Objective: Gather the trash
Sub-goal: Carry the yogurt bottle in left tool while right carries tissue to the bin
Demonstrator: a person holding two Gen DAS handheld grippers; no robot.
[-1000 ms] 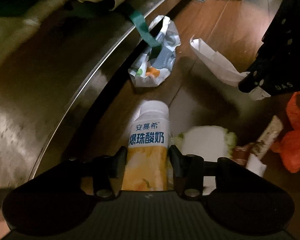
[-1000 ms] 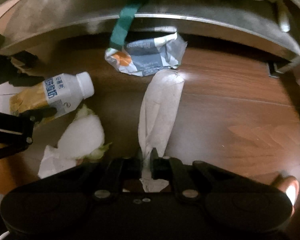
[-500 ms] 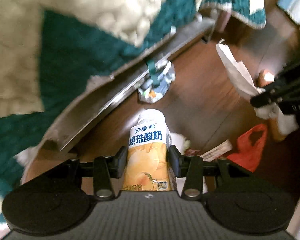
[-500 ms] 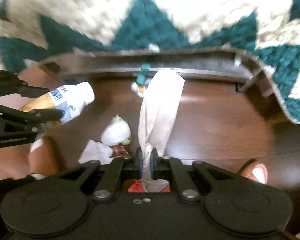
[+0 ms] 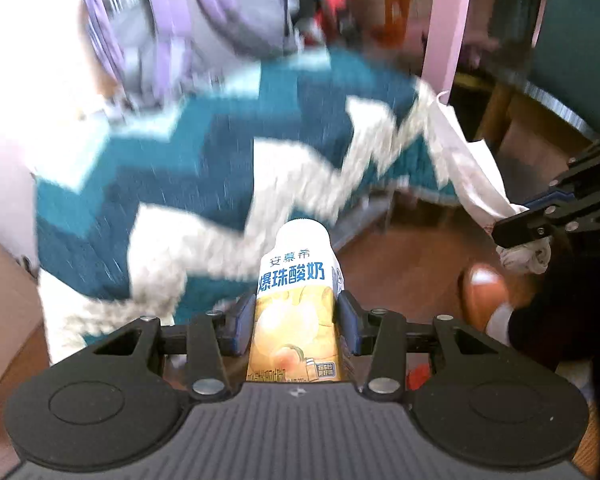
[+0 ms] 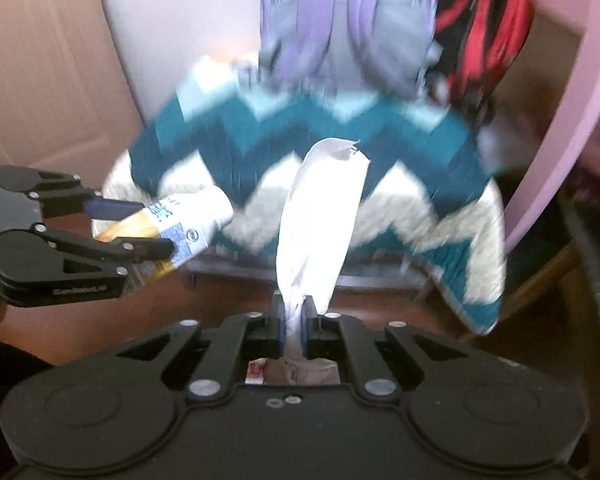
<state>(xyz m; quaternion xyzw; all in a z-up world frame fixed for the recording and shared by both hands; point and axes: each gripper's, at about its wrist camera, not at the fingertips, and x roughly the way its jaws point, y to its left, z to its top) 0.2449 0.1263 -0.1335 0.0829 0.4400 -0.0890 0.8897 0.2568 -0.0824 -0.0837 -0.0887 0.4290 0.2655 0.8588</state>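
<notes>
My left gripper (image 5: 296,326) is shut on a yellow and white yogurt drink bottle (image 5: 296,300), held up in the air with its cap pointing forward. It also shows in the right wrist view (image 6: 180,228), at the left, between the left gripper's fingers (image 6: 112,206). My right gripper (image 6: 293,322) is shut on a crumpled white paper (image 6: 320,216) that stands up from its jaws. The paper (image 5: 468,172) and the right gripper (image 5: 548,220) show at the right of the left wrist view.
A teal and cream zigzag blanket (image 6: 380,160) covers a low seat ahead. A purple and grey backpack (image 6: 340,20) and a red and black bag (image 6: 484,32) sit behind it. A pink frame (image 5: 446,20) stands at the right. Wooden floor (image 5: 400,272) lies below.
Both grippers have risen from the floor with the bottle and the paper. The floor trash has dropped out of view; the blanket and the bags now fill both views.
</notes>
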